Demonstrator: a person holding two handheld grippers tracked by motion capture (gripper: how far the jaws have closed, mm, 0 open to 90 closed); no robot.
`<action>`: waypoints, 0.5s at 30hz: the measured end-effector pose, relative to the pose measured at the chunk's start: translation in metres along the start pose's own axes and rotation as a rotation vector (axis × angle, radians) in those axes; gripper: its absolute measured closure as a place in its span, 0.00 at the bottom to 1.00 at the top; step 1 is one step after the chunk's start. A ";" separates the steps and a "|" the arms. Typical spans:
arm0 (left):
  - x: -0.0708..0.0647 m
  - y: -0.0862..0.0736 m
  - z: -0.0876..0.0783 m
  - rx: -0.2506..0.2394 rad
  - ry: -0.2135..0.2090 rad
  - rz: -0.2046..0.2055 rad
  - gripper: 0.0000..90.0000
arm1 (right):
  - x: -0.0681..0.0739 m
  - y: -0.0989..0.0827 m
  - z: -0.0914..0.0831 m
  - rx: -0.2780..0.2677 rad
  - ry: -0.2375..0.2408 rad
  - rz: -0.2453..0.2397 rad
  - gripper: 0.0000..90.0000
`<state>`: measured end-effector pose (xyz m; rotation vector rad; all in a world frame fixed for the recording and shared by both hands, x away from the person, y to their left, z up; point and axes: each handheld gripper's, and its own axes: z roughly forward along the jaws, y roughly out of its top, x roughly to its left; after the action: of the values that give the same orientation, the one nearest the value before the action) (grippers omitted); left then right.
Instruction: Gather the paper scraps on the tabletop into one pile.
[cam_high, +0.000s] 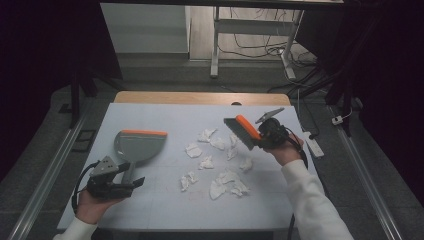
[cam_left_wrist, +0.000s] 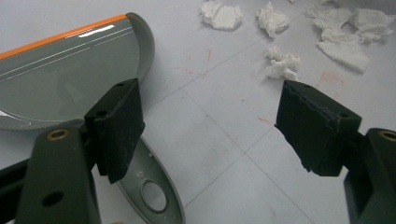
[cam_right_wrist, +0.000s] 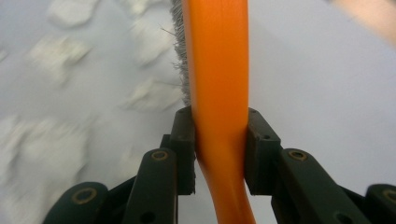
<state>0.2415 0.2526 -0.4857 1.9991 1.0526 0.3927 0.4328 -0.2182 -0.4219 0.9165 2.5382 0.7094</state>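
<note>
Table: white sheet with a faint grid covers the top; a strip of bare wood shows along the edge at 12 o'clock
Dustpan: grey with an orange lip, lying flat at about 9 o'clock of the table's middle, lip toward 12 o'clock and handle running down toward 6 o'clock; in my left gripper view its curved rim sits at 10 o'clock and the handle's hang hole is at 6 o'clock
Brush: orange back, grey bristles, held above the sheet at roughly 2 o'clock of the table's middle, bristle end pointing toward 10 o'clock; in my right gripper view the orange handle runs straight up to 12 o'clock with bristles showing along its left side
My left gripper: I hold it low at 7 o'clock of the table, jaws spread wide with nothing between the pads; the dustpan handle lies just beside the left pad, and I cannot tell whether they touch
My right gripper: at 3 o'clock of the paper, jaws pinching the brush handle from both sides, pads tight against the orange
Paper scraps: crumpled white bits scattered over the middle of the sheet, between dustpan and brush, spreading from 12 o'clock down to 5 o'clock of the centre; several show at 1 o'clock in my left gripper view, and blurred at 9 o'clock in my right gripper view
</note>
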 end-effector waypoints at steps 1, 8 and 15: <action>0.000 0.000 0.000 0.000 0.002 -0.001 0.27 | -0.009 0.009 0.008 -0.013 -0.034 0.005 0.77; 0.000 -0.001 0.003 0.009 -0.005 -0.006 0.27 | -0.028 0.030 0.047 0.036 -0.107 -0.038 0.77; 0.003 -0.005 0.002 0.008 -0.001 -0.019 0.27 | -0.026 0.038 0.075 0.087 -0.058 -0.126 0.77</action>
<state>0.2415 0.2553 -0.4910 1.9945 1.0733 0.3785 0.5062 -0.1854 -0.4577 0.7838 2.5658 0.5310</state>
